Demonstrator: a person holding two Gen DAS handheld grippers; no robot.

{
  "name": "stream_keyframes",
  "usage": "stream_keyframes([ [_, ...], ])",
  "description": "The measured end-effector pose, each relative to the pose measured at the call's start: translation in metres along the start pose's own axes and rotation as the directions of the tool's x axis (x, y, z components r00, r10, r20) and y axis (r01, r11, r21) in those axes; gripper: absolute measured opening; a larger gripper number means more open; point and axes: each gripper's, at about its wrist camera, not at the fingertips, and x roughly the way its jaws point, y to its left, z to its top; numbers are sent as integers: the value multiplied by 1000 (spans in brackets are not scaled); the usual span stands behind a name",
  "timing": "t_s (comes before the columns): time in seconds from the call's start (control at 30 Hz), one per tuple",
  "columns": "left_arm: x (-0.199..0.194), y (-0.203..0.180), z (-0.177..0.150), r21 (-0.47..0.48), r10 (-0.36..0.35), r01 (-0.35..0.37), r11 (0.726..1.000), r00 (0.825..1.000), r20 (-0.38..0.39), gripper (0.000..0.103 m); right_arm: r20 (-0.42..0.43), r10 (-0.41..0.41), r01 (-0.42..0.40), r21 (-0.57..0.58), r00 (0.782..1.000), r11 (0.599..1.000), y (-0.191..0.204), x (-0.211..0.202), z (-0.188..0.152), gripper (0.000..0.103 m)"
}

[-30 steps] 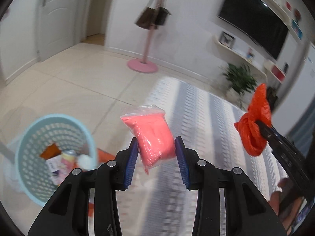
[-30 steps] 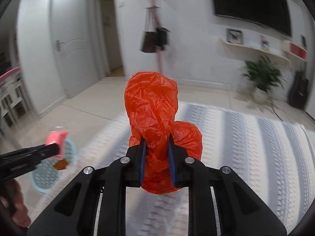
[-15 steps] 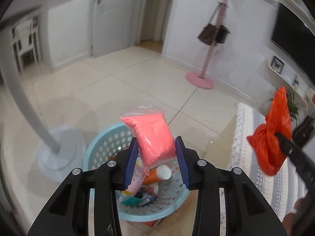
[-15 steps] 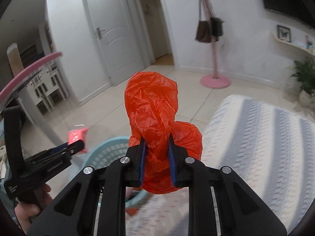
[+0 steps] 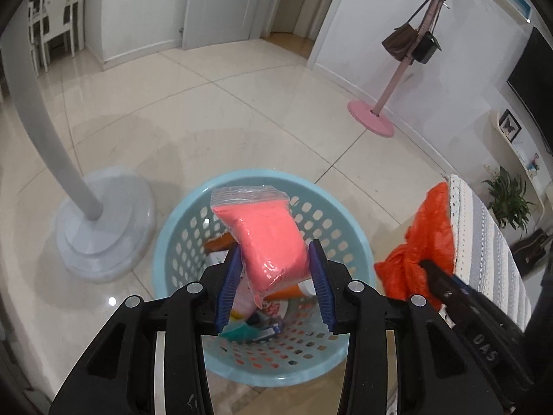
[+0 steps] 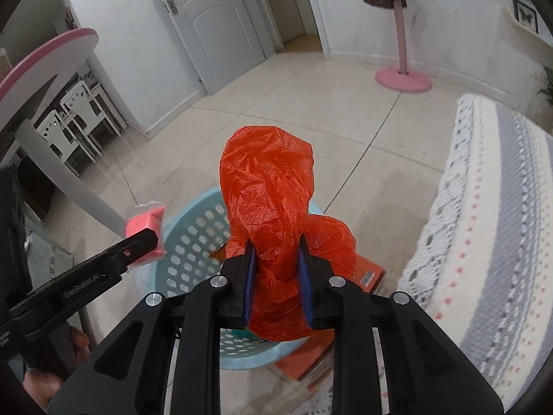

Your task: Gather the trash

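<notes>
Two hand-held grippers hang over a pale blue perforated basket (image 5: 172,242) standing on the cream tiled floor (image 5: 242,103). The left hand-held gripper (image 5: 274,269) clamps a clear zip bag of pink powder (image 5: 266,238) between its blue pads, the bag tilted and poised directly above the basket's open mouth. The right hand-held gripper (image 6: 276,269) pinches a crumpled orange plastic bag (image 6: 273,193), its jaws nearly together on the thin film; that bag hangs above the basket's near-right rim. Inside the basket lie several discarded packets and a small bottle, too jumbled to tell apart. An orange box (image 6: 366,269) lies on the floor touching the basket's right side, beside the edge of a grey-and-white striped cover (image 6: 484,224). The white base of a floor stand (image 5: 100,228) sits just left of the basket, and a pink coat stand (image 5: 373,121) with hanging bags stands well apart near the far wall.
</notes>
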Motion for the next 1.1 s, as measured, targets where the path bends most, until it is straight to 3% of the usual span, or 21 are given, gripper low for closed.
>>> stream_keyframes([
  [0.03,1,2,1,-2,5,-5,1000,1000,0,39,-8,4,-4,0,1000,1000,1,4,-1,21],
  [0.13,-2,5,1,-10,9,-9,1000,1000,2,56,-28,15,-15,-11,999,1000,8,12,-5,23],
  [0.2,-4,6,3,-16,15,-15,1000,1000,10,61,-47,21,-22,-15,999,1000,11,17,-7,31],
  [0.33,-11,8,6,-30,5,-4,1000,999,34,64,-26,23,-24,-36,999,999,15,10,-9,49],
  [0.53,-27,1,8,-28,-13,15,1000,996,87,64,8,35,-35,-39,999,999,-1,-21,-13,50],
  [0.7,-53,-22,2,27,-38,34,999,986,162,64,103,15,-12,-27,995,1000,-21,-75,-19,50],
  [0.83,-76,-53,-9,79,-109,93,992,970,218,65,199,-47,49,-4,979,999,-44,-129,-24,53],
  [0.9,-89,-74,-18,114,-146,120,986,957,251,72,244,-90,88,20,966,996,-60,-158,-30,56],
  [1.1,-126,-141,-51,232,-222,149,961,917,331,78,347,-227,220,59,910,974,-102,-230,-58,60],
])
